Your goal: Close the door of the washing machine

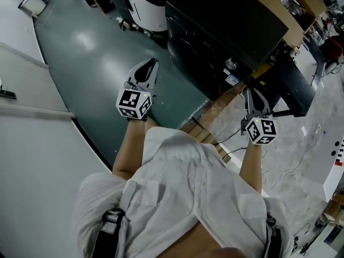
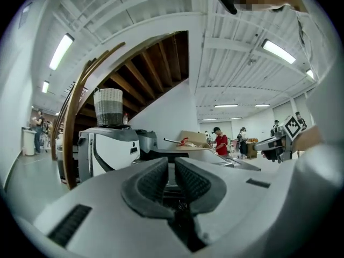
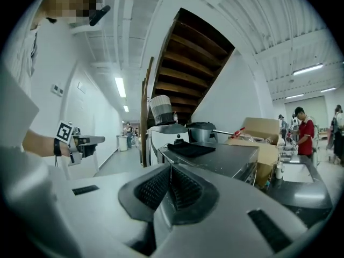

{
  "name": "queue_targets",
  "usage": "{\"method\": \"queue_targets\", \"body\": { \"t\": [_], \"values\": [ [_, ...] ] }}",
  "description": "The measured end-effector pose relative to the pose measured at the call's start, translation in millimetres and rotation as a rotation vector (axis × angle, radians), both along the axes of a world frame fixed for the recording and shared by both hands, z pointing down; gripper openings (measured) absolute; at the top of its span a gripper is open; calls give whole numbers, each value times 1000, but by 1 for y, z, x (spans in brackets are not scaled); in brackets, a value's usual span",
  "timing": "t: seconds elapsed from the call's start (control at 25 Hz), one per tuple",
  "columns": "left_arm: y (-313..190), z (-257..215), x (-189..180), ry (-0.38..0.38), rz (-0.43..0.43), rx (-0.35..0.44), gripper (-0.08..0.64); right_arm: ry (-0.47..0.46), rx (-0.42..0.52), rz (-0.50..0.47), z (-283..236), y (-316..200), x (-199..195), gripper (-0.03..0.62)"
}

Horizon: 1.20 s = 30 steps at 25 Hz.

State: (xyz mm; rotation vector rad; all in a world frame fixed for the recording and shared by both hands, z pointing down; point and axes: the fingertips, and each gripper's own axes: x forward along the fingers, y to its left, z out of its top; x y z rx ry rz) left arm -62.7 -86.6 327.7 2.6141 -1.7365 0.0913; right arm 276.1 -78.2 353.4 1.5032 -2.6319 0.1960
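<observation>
- Ahead of the person, towards the top right of the head view, the washing machine [image 1: 226, 26] is standing as a dark box. Its front face is looking out over the green floor [image 1: 91, 52].
- That front is running diagonally in the head view, from upper left down to lower right, with a round knob [image 1: 230, 64] sitting near its nearer end.
- No door leaf is showing swung out from that face. I am judging the door to be lying flush already, though the panel is too dark to be sure.
- The left gripper [image 1: 150, 66] is hanging over the floor, well apart from the machine's front. It is clenched, with only a thin slit between its pads and nothing in it.
- The right gripper [image 1: 252, 93] is hovering just beside the machine's near corner, so it is the nearer of the two. Its pads are pressing together on nothing.
- Through the right gripper view, the machine's top and a black cloth [image 3: 191, 148] are lying straight ahead, so that claw is riding above the top, not facing the door.
- Any push on the door would be calling for a hand to drop and come round to the diagonal face.
</observation>
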Motion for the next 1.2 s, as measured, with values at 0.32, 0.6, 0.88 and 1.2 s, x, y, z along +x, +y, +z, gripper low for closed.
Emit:
{"method": "queue_targets", "body": {
  "t": [0.32, 0.6, 0.88, 1.2],
  "values": [
    [21, -14, -22, 27, -62, 5, 46, 50, 24, 3, -22, 0, -1, 28],
    [30, -19, -24, 26, -69, 13, 45, 71, 46, 27, -27, 5, 1, 26],
    [37, -18, -26, 59, -78, 10, 44, 61, 61, 29, -32, 9, -3, 26],
    [36, -24, -27, 75, -70, 13, 44, 72, 82, 22, -43, 4, -11, 26]
  ]
}}
